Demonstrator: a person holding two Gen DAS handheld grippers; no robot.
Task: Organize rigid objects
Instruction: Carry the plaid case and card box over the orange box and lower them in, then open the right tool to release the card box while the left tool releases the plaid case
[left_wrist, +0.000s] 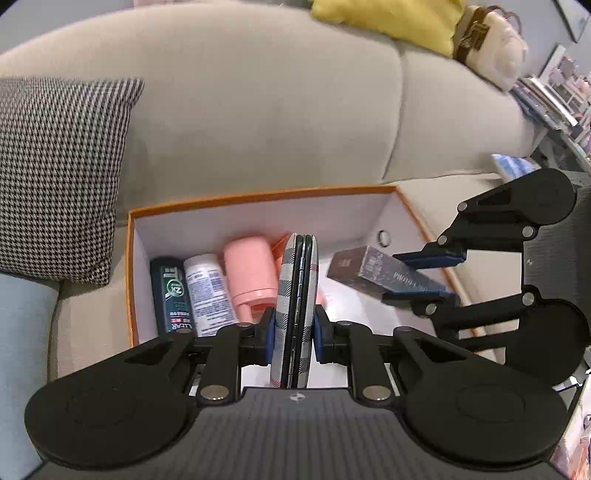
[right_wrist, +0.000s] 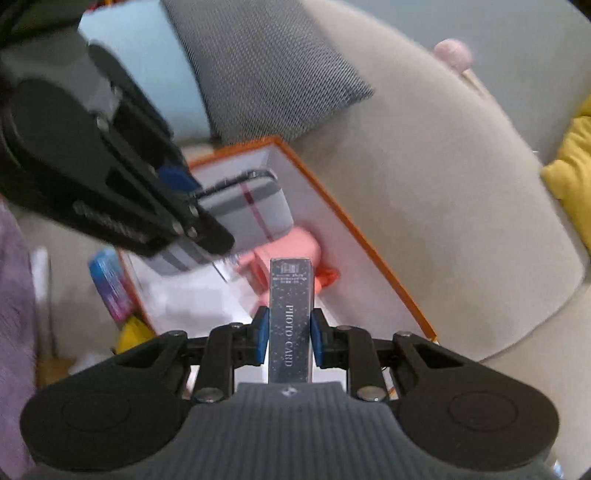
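Note:
An orange-rimmed white box (left_wrist: 258, 195) (right_wrist: 369, 243) lies on the sofa seat. Inside it rest a dark green bottle (left_wrist: 171, 291), a white bottle (left_wrist: 207, 291) and a pink container (left_wrist: 251, 277) (right_wrist: 295, 243). My left gripper (left_wrist: 293, 332) is shut on a plaid flat case (left_wrist: 295, 295) (right_wrist: 255, 210), held edge-up over the box. My right gripper (right_wrist: 289, 338) (left_wrist: 424, 275) is shut on a dark speckled "PHOTO CARD" box (right_wrist: 290, 317) (left_wrist: 380, 271), hanging above the box's right side.
A beige sofa back (left_wrist: 258, 110) rises behind the box. A houndstooth cushion (left_wrist: 59, 170) leans at the left, a yellow cushion (left_wrist: 388, 18) and a cream bag (left_wrist: 491, 48) at the upper right. Small colourful items (right_wrist: 110, 284) lie beside the box's near edge.

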